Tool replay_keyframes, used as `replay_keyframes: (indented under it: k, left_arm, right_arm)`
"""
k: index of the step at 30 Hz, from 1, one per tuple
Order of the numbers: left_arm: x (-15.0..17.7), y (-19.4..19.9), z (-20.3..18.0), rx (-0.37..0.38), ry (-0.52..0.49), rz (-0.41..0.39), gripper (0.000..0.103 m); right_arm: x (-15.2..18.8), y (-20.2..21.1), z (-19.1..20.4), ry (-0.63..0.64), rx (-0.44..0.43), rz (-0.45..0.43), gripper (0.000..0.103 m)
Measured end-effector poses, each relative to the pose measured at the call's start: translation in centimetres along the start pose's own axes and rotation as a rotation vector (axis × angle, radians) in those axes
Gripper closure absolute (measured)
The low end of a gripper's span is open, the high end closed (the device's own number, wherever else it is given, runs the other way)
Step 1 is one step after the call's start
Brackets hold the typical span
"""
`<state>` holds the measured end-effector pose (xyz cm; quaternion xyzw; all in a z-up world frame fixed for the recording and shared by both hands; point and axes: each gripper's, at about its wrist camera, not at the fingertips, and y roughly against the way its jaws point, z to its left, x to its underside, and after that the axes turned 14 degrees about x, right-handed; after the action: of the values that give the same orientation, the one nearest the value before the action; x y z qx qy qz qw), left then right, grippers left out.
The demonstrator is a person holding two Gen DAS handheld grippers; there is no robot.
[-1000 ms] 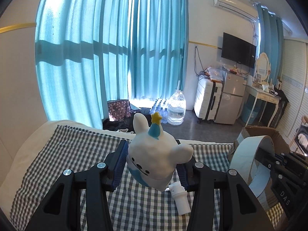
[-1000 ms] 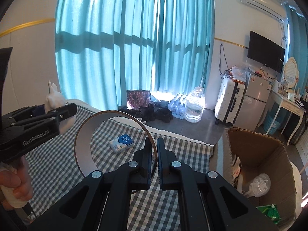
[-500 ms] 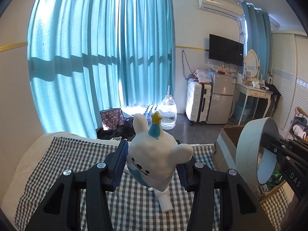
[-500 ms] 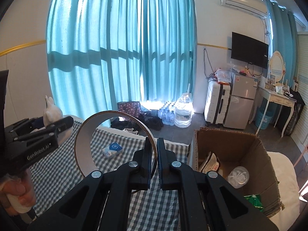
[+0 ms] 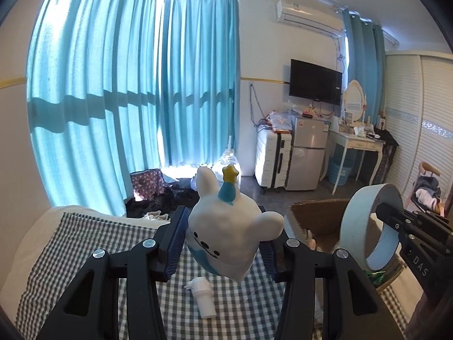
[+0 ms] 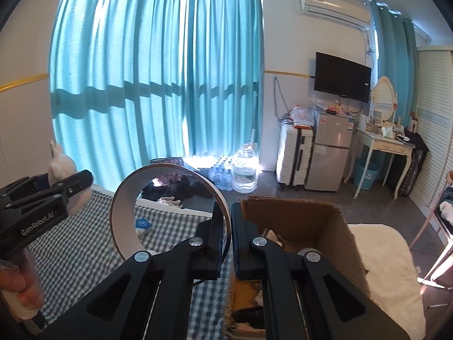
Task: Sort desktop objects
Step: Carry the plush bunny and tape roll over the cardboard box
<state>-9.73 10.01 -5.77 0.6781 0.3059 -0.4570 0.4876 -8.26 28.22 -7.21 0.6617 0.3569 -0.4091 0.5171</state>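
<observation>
My left gripper (image 5: pixel 223 243) is shut on a white bunny toy (image 5: pixel 226 226) with a blue cone hat and yellow star, held above the checked tablecloth (image 5: pixel 85 243). My right gripper (image 6: pixel 225 226) is shut on the rim of a large tape roll (image 6: pixel 167 212), held upright near the left edge of the open cardboard box (image 6: pixel 325 226). The roll also shows in the left wrist view (image 5: pixel 368 226), over the box (image 5: pixel 314 215). The left gripper and bunny toy (image 6: pixel 61 170) show at the far left of the right wrist view.
A small white bottle (image 5: pixel 203 297) lies on the cloth below the bunny. A blue-and-white packet (image 6: pixel 144 223) lies on the cloth seen through the roll. The box holds several items. A white cushion (image 6: pixel 382 255) lies right of the box.
Both grippers have risen and swung right with their loads. The tape roll is now beside the box's left edge; the bunny is higher above the cloth.
</observation>
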Motion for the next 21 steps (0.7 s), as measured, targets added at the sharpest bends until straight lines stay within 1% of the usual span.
replay_keyframes:
  k: [3,7,10,16,21]
  left_arm:
    - [-0.4,-0.3,-1.9,0.029,-0.013,-0.002,0.055]
    - [-0.7,-0.7,-4.4,0.065,-0.032,-0.008,0.055]
    - [-0.9,-1.5,-6.0,0.098,-0.032,0.002,0.055]
    - [-1.3,-3.1,-9.3,0.143,-0.059,0.012,0.055]
    - [-1.4,-4.8,-12.1,0.189,-0.078,0.027,0.055]
  right_arm:
    - [0.0,0.3,-1.7,0.000,0.029,0.007,0.095]
    - [0.0,0.5,-4.2,-0.017,0.066,0.007,0.095]
    - [0.0,0.8,-6.3,-0.043,0.077,0.005,0.095]
    - [0.4,0.8,-9.1,-0.084,0.087,0.005,0.095]
    - [1.1,0.0,-12.1,-0.118,0.132,0.029,0.095]
